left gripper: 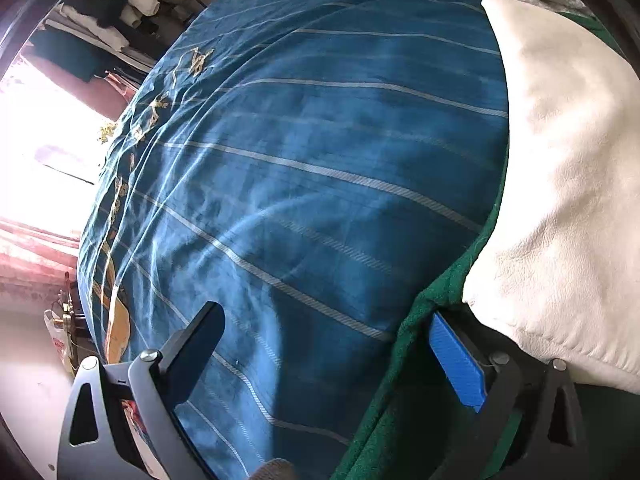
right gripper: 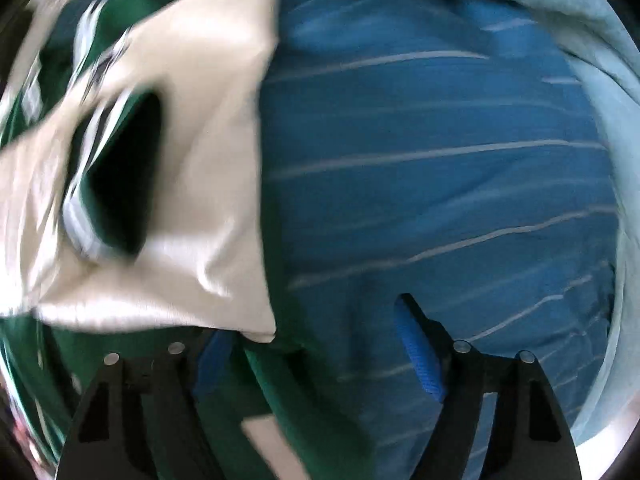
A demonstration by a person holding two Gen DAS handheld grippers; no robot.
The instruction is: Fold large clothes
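My left claw (left gripper: 320,344) hangs spread over the blue striped bedspread (left gripper: 304,152), its right finger (left gripper: 456,360) against the green-and-cream jacket (left gripper: 560,184) edge.

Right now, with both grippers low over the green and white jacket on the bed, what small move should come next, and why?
Probably close the right gripper on the green hem of the jacket. Its jaws stand apart with that edge between them, not yet pinched. The left gripper is also open at the jacket's green edge on the blue striped bedcover, so neither side is held for a fold.
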